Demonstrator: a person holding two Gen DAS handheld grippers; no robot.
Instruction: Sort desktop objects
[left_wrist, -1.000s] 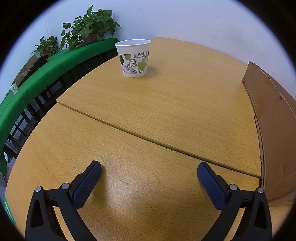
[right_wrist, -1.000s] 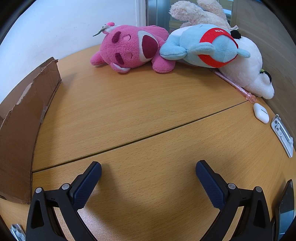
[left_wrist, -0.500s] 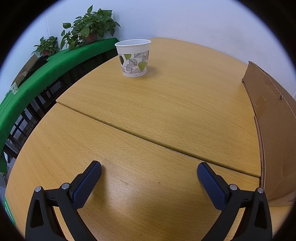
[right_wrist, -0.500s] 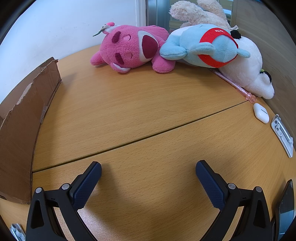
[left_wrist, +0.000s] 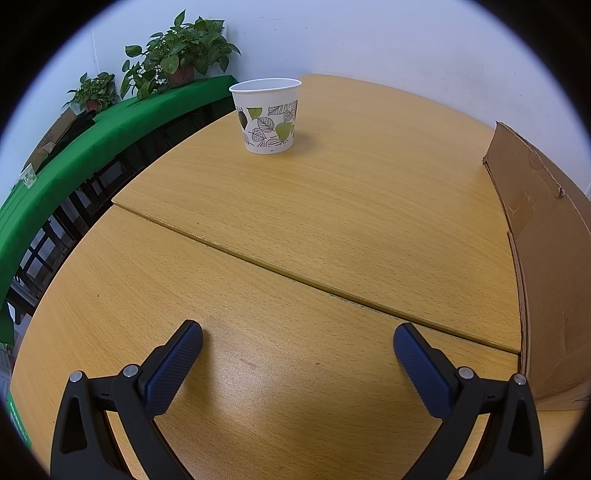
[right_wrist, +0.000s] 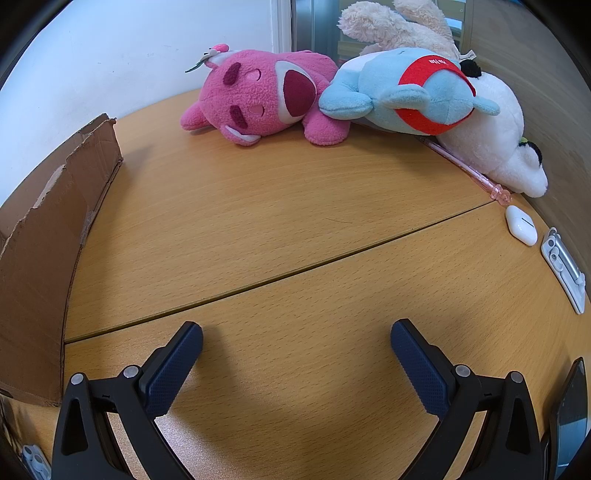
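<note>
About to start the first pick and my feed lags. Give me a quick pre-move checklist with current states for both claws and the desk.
1. Left claw open, empty: ok.
2. Right claw open, empty: ok.
3. Leaf-printed white paper cup upright, clear path from left claw: ok.
4. Pink plush toy free of the blue plush toy: not ok, they touch.
5. Brown cardboard box has room inside: cannot tell.
6. White earbud case apart from the thin pink pen: ok.

leaf-print paper cup (left_wrist: 266, 115), pink plush (right_wrist: 258, 99), perhaps whitish case (right_wrist: 521, 229)
</note>
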